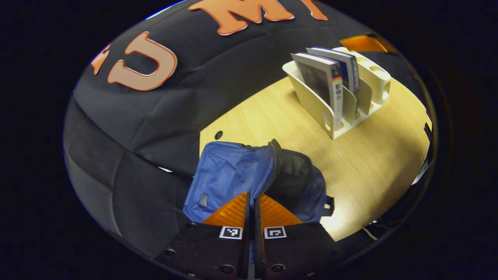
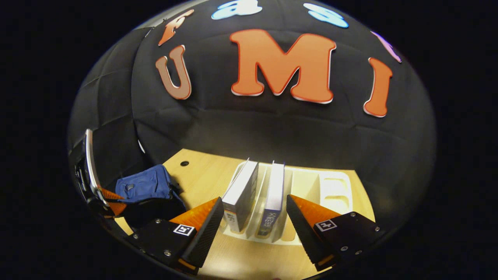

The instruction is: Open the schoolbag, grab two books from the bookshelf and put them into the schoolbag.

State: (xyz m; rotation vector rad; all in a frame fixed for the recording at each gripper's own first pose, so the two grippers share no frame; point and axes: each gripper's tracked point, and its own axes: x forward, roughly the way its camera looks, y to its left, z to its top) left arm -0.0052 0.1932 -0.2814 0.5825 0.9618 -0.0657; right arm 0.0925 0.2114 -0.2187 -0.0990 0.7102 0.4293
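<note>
Here, blue schoolbag (image 1: 229,175) on wooden table (image 1: 373,167), near the left back edge by the black cloth wall; zip partly undone, dark interior showing at the open mouth. Left gripper (image 1: 251,202) right over the bag, fingers pressed together at the zipper line; whether anything is pinched between them cannot be told. White bookshelf (image 1: 330,112) well apart from the bag, farther back to the right, holding two books upright, slightly leaning: grey-covered book (image 1: 319,77) in the front slot, blue-spined book (image 1: 346,66) in the slot behind. In right gripper view, right gripper (image 2: 255,217) spread wide, fingers flanking both books (image 2: 241,194) (image 2: 274,194) without touching, bookshelf (image 2: 334,186) just ahead, schoolbag (image 2: 146,184) off to the left with the left gripper (image 2: 107,200) at it
</note>
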